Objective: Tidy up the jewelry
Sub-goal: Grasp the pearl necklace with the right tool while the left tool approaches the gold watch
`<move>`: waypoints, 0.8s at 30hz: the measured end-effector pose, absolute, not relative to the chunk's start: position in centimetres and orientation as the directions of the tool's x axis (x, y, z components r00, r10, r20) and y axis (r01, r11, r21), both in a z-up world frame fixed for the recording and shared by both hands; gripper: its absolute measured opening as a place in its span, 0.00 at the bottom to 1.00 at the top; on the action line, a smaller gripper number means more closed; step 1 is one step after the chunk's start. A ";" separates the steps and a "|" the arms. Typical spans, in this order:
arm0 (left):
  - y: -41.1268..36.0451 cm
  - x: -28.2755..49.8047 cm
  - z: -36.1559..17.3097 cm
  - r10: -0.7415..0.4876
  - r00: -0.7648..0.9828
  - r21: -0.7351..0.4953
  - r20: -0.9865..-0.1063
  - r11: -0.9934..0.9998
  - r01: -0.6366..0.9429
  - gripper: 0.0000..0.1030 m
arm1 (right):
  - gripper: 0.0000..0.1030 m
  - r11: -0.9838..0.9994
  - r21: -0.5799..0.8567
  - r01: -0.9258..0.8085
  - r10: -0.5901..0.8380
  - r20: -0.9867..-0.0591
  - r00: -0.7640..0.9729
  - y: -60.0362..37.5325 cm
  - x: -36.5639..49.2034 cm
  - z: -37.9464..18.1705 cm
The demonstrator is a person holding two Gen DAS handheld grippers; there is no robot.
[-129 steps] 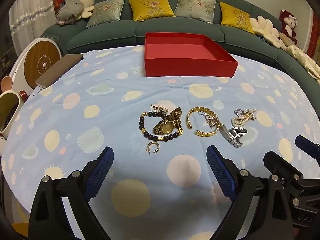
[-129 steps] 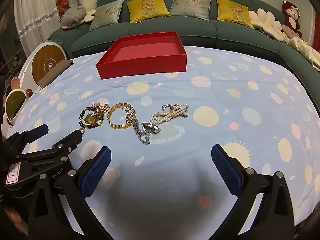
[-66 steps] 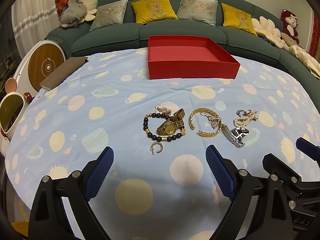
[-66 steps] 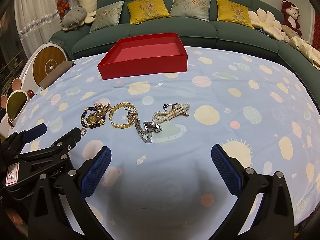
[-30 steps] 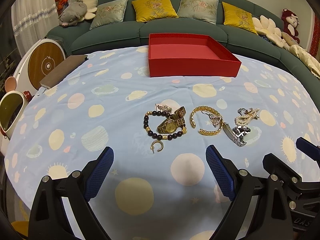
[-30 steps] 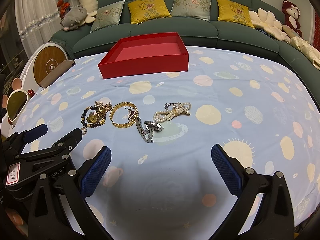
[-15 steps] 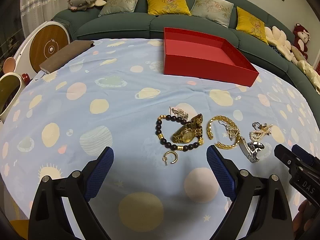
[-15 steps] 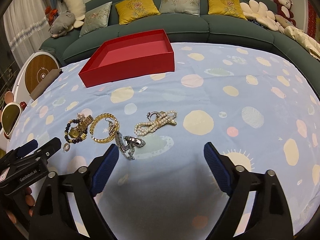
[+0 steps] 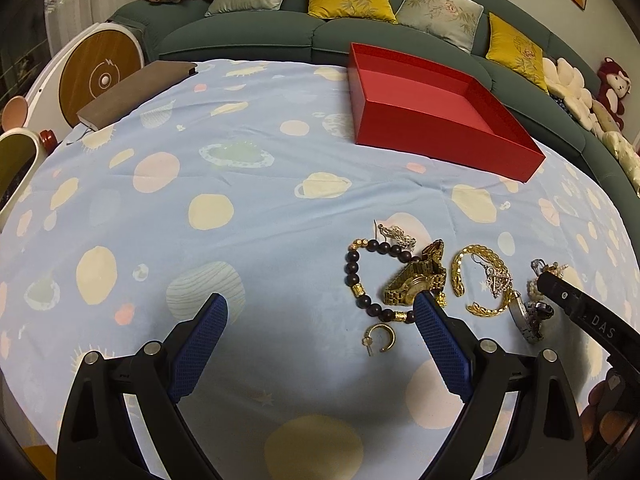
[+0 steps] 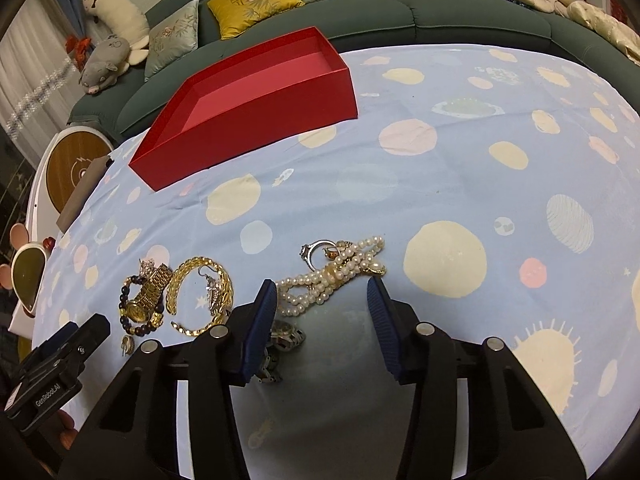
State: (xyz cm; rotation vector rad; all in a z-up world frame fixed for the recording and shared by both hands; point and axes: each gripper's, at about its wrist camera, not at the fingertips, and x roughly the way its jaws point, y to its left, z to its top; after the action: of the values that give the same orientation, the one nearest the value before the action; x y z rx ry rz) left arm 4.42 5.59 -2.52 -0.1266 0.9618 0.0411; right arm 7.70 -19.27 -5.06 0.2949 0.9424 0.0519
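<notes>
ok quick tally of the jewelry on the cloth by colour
gold: 3 – gold wristwatch, gold chain bangle, gold hoop earring
silver: 3 – silver watch, silver ring, silver drop earring
white: 1 – white pearl bracelet
dark: 1 – dark beaded bracelet
total: 8

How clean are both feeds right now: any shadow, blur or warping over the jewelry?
Left wrist view: sharp; strong fisheye curves the tablecloth and red tray; a soft shadow lies between the open left gripper fingers. Right wrist view: also sharp and warped; a shadow from the open right gripper darkens the cloth near the pearls. No glare.
</notes>
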 end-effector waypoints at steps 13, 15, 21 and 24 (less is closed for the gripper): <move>5.0 5.1 -2.6 -0.078 0.574 -0.120 -0.815 0.992 -0.035 0.89 | 0.14 0.979 0.183 0.093 0.088 -0.783 0.616 -18.7 7.9 -5.1; 4.4 5.2 -2.7 -0.081 0.577 -0.113 -0.813 0.993 -0.018 0.86 | 0.14 0.981 0.177 0.080 0.091 -0.781 0.617 -18.7 7.5 -5.0; 2.4 5.9 -3.0 -0.129 0.577 -0.111 -0.806 0.992 0.067 0.65 | 0.14 0.977 0.206 0.058 0.127 -0.777 0.616 -19.2 6.7 -4.6; 1.8 6.3 -3.5 -0.150 0.569 -0.117 -0.808 0.989 0.095 0.55 | 0.14 0.975 0.217 0.048 0.141 -0.770 0.623 -19.5 6.3 -4.0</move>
State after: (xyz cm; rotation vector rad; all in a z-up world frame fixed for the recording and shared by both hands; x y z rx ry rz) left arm 6.35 1.84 -3.48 -0.0621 0.9547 -0.1444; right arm 6.31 -19.51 -3.98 0.2255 0.8992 0.0538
